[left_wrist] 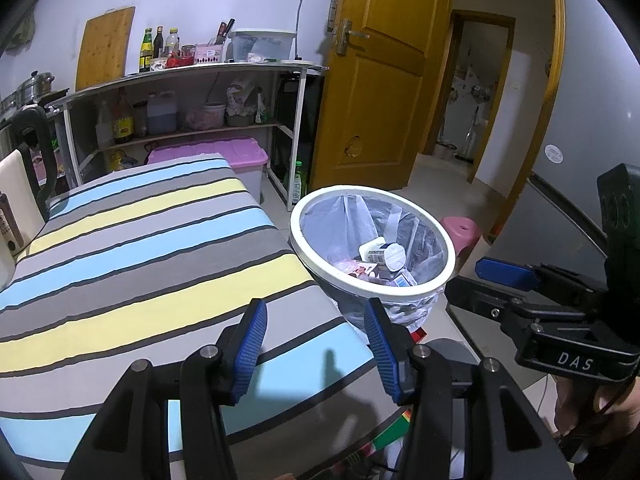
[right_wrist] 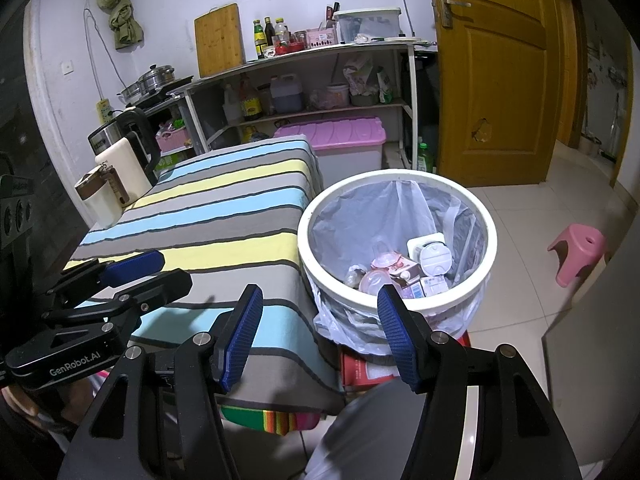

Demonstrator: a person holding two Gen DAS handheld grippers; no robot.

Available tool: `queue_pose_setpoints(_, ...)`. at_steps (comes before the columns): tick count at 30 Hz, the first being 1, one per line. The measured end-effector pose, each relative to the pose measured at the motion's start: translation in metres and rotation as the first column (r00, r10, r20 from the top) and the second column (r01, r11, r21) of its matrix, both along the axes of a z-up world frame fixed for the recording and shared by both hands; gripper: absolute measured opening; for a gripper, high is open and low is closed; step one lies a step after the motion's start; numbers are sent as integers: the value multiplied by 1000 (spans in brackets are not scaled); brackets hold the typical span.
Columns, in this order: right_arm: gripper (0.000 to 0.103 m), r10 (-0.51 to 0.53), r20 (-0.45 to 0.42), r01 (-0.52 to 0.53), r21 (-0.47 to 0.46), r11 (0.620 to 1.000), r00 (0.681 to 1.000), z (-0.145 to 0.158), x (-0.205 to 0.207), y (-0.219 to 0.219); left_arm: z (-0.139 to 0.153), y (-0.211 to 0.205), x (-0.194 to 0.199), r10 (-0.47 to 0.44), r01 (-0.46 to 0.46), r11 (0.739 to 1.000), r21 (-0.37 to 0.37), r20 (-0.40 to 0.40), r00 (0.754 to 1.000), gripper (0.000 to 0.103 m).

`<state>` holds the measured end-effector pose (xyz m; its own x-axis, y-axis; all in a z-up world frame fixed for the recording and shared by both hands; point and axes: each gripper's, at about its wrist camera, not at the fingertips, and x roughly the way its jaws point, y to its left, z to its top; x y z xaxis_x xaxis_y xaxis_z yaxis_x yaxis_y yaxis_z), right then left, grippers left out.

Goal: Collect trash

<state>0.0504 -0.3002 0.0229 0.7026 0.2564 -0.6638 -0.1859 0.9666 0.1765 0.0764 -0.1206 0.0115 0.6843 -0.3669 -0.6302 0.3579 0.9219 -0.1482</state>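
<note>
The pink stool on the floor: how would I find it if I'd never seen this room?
Start at the big yellow-brown wooden door, then look down to the pale tiled floor. Right of the white trash bin stands the pink stool, the only low pink seat, with a hole in its top.

Open-jawed right gripper (right_wrist: pixel 320 336) hangs over striped cloth (right_wrist: pixel 224 208) beside bin (right_wrist: pixel 400 304).

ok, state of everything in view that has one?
Left gripper: jaws open, nothing between them.
Right gripper: jaws open, nothing between them.
White round trash bin: upright, lined with a clear bag, cartons and cups inside.
Yellow wooden door: swung open.
Pink-lidded plastic storage box: lid on.
Striped tablecloth: laid flat, bare.
</note>
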Motion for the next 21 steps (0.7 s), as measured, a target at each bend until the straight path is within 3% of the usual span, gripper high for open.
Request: queue_pose_setpoints(21,60,-2,0,2,2,1000,1000,0,-2,-1,-12,4,6,20,-20,1000,-12,-45,999,50)
